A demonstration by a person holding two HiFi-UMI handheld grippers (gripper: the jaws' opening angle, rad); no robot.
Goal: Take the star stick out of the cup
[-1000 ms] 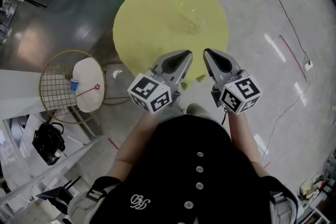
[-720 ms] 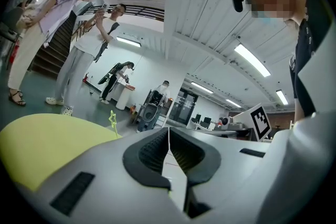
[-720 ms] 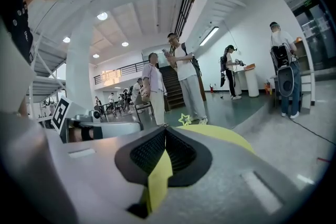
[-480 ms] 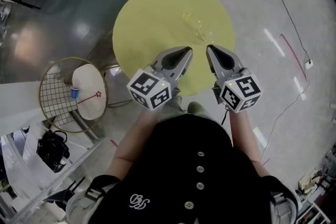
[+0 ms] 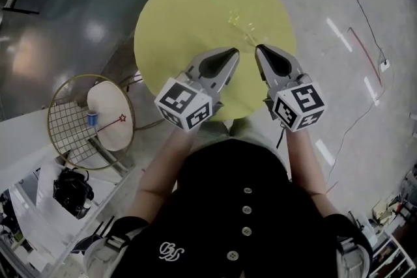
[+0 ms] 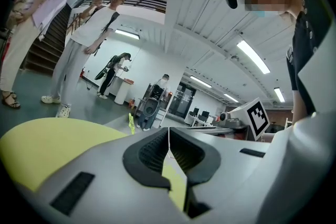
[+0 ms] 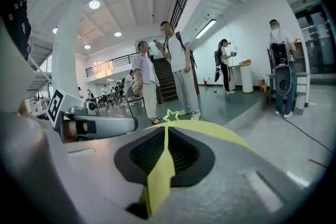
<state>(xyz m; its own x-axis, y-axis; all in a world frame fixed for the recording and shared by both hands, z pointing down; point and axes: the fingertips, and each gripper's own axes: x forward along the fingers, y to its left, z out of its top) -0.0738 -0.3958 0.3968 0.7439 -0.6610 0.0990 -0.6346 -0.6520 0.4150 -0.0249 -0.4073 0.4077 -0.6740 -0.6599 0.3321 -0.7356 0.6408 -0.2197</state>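
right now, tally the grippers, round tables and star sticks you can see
grippers: 2, left gripper, right gripper
round tables: 2, yellow table, white table
star sticks: 2, red star stick, green star stick
total: 6

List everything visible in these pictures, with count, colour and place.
Round table: one, yellow, on the floor ahead.
Clear glass cup: one, transparent, on the yellow table.
Star-topped stick: one, pale green, above that table.
Round wire stand: one, gold, floor at the left.
Oval pad: one, white, on the wire stand.
Small cup: one, blue, on the pad.
Star-tipped stick: one, red, by the blue cup.
Bag: one, black, lower left.
Bystanders: several, light clothes, beyond the table.
Left gripper, right gripper: two, grey, shut, empty, over the table's near edge.
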